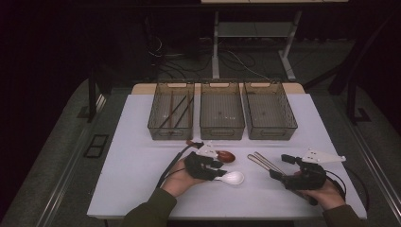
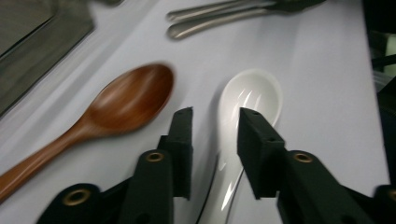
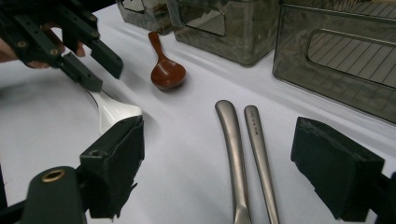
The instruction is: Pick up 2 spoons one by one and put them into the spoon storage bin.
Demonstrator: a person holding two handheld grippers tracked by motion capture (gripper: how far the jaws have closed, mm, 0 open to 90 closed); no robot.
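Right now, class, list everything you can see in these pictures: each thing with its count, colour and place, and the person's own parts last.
Bins: three, clear smoky grey, in a row at the table's far side.
Sticks: thin, dark, count unclear, in the left bin.
Wooden spoon: one, brown, near the left gripper.
White spoon: one, handle between the left gripper's open jaws.
Metal handles: two, silver, side by side, before the right gripper.
Table: one, white.
Left gripper: black, open.
Right gripper: black, open.
Hands: two, green sleeves.
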